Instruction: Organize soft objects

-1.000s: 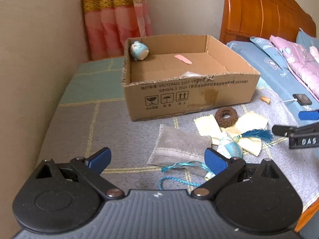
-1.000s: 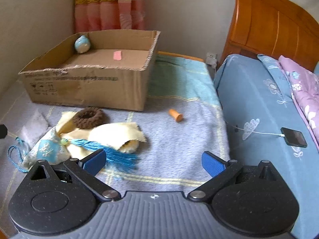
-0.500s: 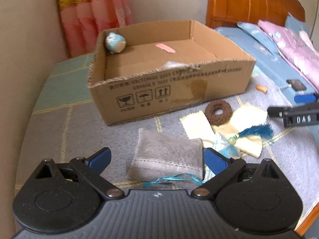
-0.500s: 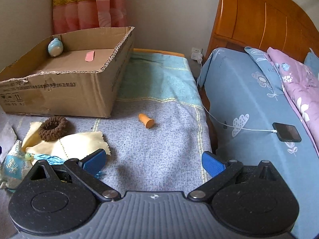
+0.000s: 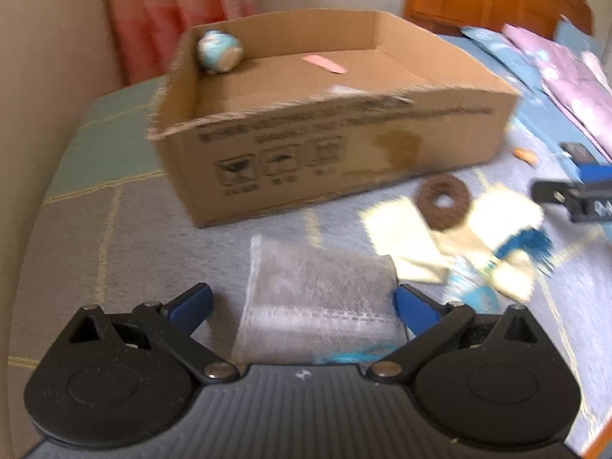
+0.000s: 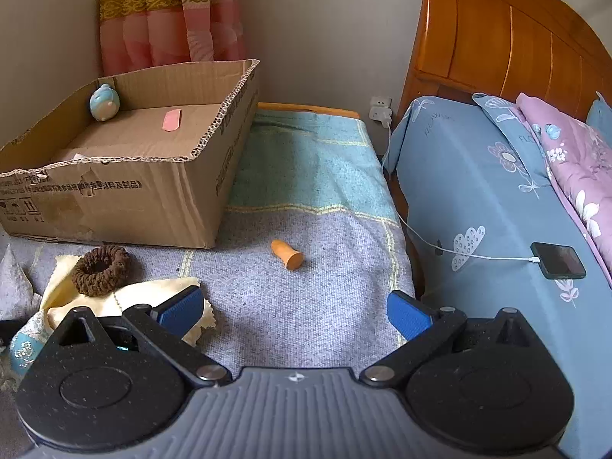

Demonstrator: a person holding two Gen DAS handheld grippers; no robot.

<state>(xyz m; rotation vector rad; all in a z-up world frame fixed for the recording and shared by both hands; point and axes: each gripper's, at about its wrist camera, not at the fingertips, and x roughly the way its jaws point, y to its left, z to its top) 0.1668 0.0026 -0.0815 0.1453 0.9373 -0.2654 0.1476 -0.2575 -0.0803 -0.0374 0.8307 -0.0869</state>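
Landmark: cardboard box [image 6: 126, 176], open-topped corrugated tray on the woven blanket [image 6: 306, 306], rough torn rim. It looks like the collection bin: a round blue plush toy [image 6: 104, 102] sits in its far-left corner, and a flat pink strip [image 6: 172, 120] lies mid-floor.

Bed [image 6: 497, 210] with blue floral sheet is right of the box; a phone [image 6: 558, 266] on it is plugged in, irrelevant.

Still loose, all in front of the box:
- grey mesh pouch [image 5: 319, 290], flat, limp, stitched hem, front-left
- yellow cloths [image 6: 153, 294], thin, pinked edges, front-centre
- brown scrunchie [image 6: 101, 275], fuzzy ring, resting on the cloths
- blue tassel [image 5: 526, 243] on an embroidered sachet, beside the cloths (blurred)
- orange rubbery cone [image 6: 287, 254], off the box's front-right corner

Left hand-held gripper [image 5: 302, 304]: jaws wide, straddling the pouch, not closed on it. Likely the next pick; pinch the fabric middle, since mesh will sag.

Right hand-held gripper [image 6: 294, 308]: wide, empty, over bare blanket roughly facing the cone.
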